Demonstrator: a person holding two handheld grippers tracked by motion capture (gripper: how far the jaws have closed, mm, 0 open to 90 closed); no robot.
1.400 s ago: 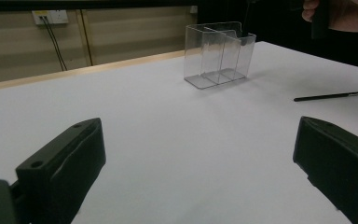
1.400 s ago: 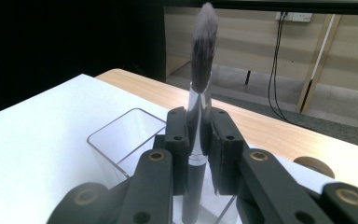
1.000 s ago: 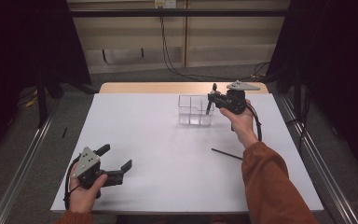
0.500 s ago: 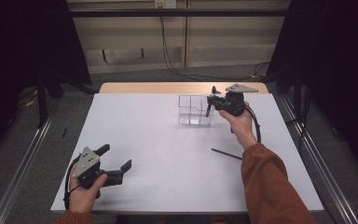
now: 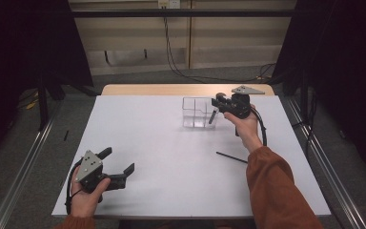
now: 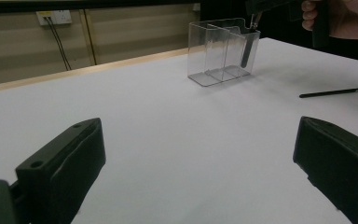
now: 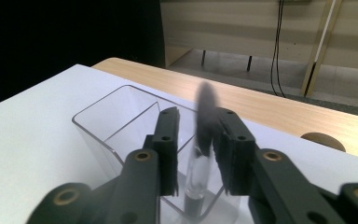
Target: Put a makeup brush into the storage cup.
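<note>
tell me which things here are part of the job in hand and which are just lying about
Part of the job:
- dark pen, dropping between the right gripper jaws, which have just been opening
- clear divided holder below it
- second pen, lying on the white table

Lying about:
- left gripper, open, resting near the table's front edge
- wall socket and cables behind
</note>
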